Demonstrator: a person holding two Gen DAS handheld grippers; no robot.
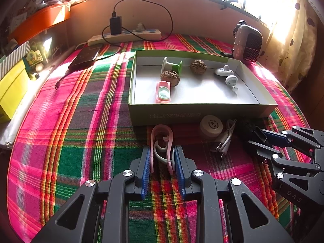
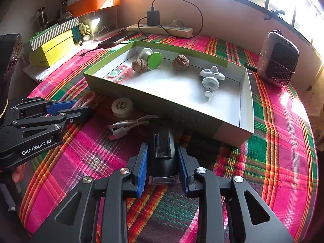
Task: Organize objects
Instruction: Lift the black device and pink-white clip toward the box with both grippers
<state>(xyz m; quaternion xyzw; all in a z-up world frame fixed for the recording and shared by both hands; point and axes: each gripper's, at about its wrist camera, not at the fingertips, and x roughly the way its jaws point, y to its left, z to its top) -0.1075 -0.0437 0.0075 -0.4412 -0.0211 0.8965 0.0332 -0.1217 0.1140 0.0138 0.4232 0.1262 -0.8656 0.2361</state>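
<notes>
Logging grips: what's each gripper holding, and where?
Left gripper pinches the pink clip across its open legs; right gripper clamps the black case by its long sides.

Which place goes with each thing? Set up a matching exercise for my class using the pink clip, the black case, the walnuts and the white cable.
Things:
1. pink clip
2. black case
3. walnuts
4. white cable

Places:
A. inside the box
B. between the left tool's pads
C. loose on the cloth in front of the box
D. between the right tool's pads

Pairs: 1-B, 2-D, 3-A, 4-C
</notes>
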